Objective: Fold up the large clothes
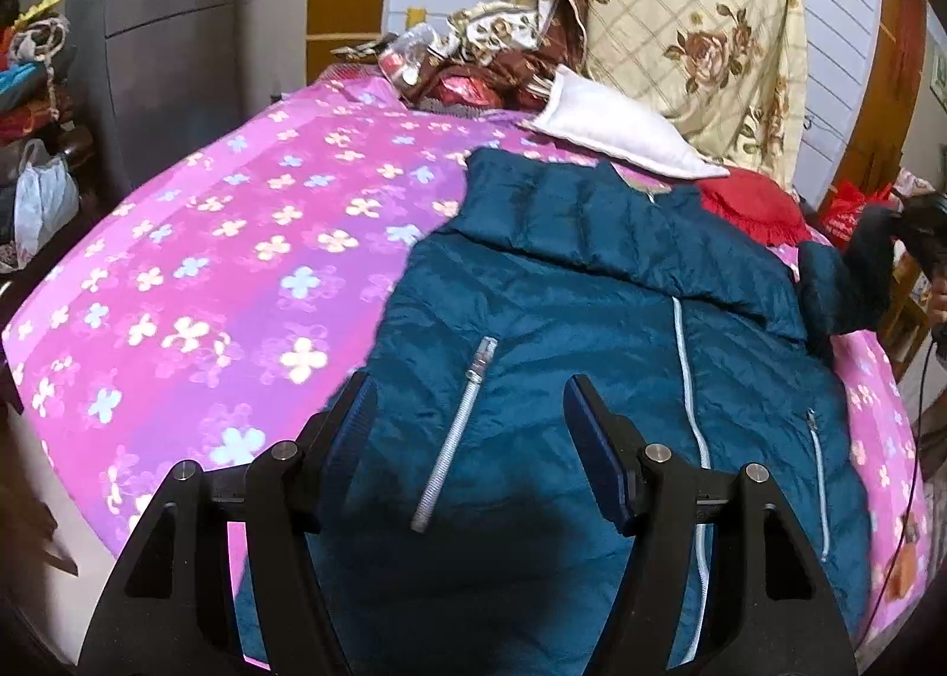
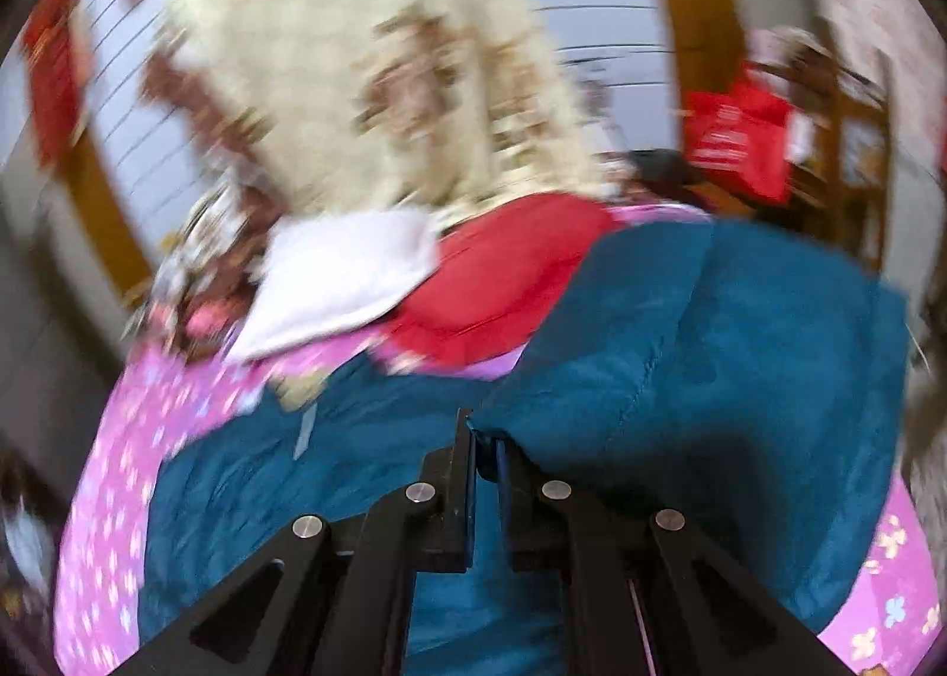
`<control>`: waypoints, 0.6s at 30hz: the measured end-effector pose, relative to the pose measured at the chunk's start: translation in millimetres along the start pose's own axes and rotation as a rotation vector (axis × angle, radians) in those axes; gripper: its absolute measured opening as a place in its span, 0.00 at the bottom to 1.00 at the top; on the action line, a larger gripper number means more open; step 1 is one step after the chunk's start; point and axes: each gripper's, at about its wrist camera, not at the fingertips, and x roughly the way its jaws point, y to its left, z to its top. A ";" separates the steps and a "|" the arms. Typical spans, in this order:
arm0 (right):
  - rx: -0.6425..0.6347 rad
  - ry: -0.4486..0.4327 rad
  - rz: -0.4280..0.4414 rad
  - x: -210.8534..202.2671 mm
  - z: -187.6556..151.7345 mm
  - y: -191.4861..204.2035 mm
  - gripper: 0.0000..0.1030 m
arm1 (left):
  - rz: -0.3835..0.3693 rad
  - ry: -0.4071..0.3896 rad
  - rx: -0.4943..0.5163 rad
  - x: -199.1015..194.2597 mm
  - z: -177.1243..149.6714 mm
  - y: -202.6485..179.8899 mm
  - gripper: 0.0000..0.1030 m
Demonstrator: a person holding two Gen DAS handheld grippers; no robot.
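Broadly, the pink flowered bedspread (image 1: pixel 195 261) fills the left wrist view from 9 to 12 o'clock, and the teal puffer jacket (image 1: pixel 562 332) lies front-up across it from centre toward 5 o'clock, collar at 12, centre zipper (image 1: pixel 689 380) done up. At 1 o'clock a white pillow (image 1: pixel 615 137) and a red cloth (image 1: pixel 751 208) crowd the collar end.

The left gripper (image 1: pixel 470 439) hangs spread wide over the jacket's chest, gripping nothing, the pocket zipper (image 1: pixel 456 433) between its fingers. The right gripper (image 2: pixel 485 439) is clamped on a fold of the jacket's sleeve (image 2: pixel 710 332), which billows toward 2 o'clock in a heavily blurred view.

Likely risks: the slick quilted shell could slide out of that thin pinch during a fast swing, dropping the sleeve crooked. With nothing pinning the body, the pull may drag the whole jacket toward the bed's edge. The sleeve could also snag the red cloth.

No brand, label or legible writing shows; a red bag (image 2: pixel 734 143) at 2 o'clock carries white marks too blurred to read.
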 end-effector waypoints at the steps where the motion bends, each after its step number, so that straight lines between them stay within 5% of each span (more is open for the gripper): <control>1: -0.039 0.020 0.017 8.1 -9.7 24.6 0.06 | 0.003 -0.004 0.007 2.7 0.9 0.8 0.64; 7: -0.211 0.172 0.088 65.9 -83.4 140.4 0.06 | -0.009 -0.034 0.031 25.6 13.0 6.7 0.64; 12: -0.275 0.343 0.099 113.2 -142.3 182.6 0.06 | -0.012 -0.081 0.022 48.9 31.9 17.0 0.64; 14: -0.310 0.341 0.073 118.0 -157.2 184.8 0.08 | 0.023 -0.103 0.019 58.1 37.6 22.5 0.64; 16: -0.336 0.330 0.067 117.4 -164.3 185.7 0.15 | 0.040 -0.114 -0.002 64.2 37.8 33.0 0.64; 18: -0.371 0.326 0.062 113.9 -168.9 186.9 0.34 | 0.046 -0.122 -0.034 68.7 34.8 44.1 0.64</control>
